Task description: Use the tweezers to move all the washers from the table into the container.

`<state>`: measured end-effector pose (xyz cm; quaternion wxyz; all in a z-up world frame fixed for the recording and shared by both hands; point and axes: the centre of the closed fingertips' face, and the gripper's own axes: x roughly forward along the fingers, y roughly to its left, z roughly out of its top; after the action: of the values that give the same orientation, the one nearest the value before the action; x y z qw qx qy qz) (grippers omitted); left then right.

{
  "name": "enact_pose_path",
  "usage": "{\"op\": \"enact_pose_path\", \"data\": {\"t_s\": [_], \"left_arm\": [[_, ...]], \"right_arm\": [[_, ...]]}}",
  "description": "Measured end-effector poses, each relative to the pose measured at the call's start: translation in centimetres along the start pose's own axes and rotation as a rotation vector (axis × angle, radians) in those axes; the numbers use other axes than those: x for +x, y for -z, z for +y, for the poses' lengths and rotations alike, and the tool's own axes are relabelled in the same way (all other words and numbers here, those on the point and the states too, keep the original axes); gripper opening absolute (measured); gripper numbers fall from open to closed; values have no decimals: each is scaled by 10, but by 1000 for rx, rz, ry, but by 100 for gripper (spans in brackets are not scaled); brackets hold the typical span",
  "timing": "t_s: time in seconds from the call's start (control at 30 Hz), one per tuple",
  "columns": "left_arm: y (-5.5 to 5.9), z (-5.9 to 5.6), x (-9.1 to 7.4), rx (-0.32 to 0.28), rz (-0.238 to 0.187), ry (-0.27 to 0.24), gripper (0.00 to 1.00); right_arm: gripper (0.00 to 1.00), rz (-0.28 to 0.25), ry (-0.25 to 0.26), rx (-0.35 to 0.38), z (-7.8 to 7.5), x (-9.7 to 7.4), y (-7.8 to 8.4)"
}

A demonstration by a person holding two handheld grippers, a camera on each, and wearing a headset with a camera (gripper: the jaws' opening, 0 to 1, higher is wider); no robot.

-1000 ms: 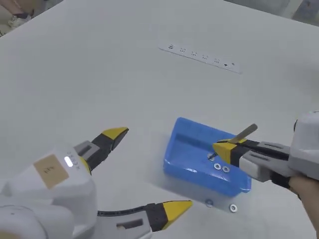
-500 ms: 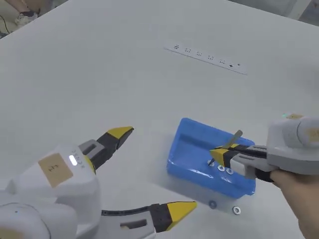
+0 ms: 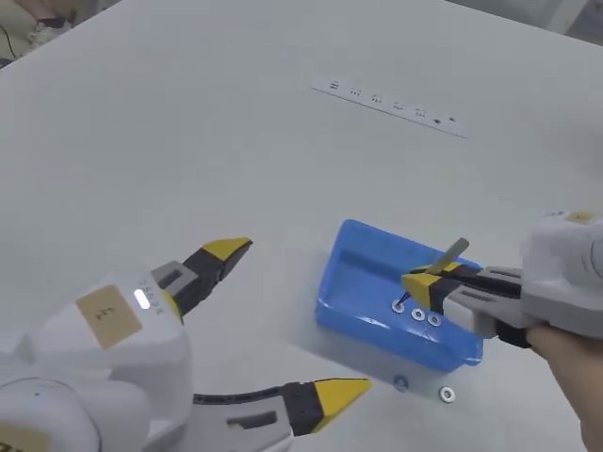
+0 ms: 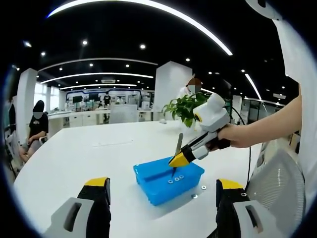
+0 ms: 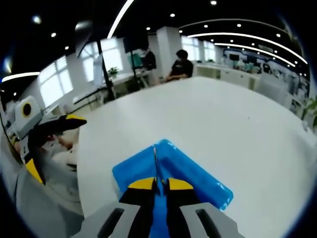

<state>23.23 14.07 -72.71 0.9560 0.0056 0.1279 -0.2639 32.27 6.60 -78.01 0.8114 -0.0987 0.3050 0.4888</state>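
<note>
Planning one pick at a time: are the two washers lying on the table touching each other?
Apart. The head view shows a strip of table between one washer and the other washer, both just outside the container.

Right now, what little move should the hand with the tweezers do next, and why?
Probably lift the thin metal tweezers, clamped in the right hand-held gripper, out of the blue plastic container and over to the small silver washer on the white table beside its near wall. The tips sit down among three washers inside; that job looks done.
</note>
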Motion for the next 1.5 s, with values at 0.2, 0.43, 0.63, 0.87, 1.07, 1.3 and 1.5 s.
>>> {"op": "enact_pose_path", "data": {"t_s": [0.2,0.43,0.63,0.87,1.07,1.3,1.5], "left_arm": [[1,-2,0,3,6,5,89],[3,-2,1,8,14,8,89],[4,-3,1,11,17,11,88],[3,-3,1,8,17,11,89],[5,-3,1,10,22,13,88],[6,-3,1,15,28,14,88],[6,-4,2,18,31,16,88]], "right_arm": [[4,-54,-12,24,19,-25,-9],[4,-55,-42,50,43,-41,1],[4,-7,-58,91,51,-35,24],[4,49,-36,137,44,-21,51],[4,83,-22,120,39,-16,66],[4,81,-12,100,36,-15,71],[5,67,-19,93,40,-15,73]]}}
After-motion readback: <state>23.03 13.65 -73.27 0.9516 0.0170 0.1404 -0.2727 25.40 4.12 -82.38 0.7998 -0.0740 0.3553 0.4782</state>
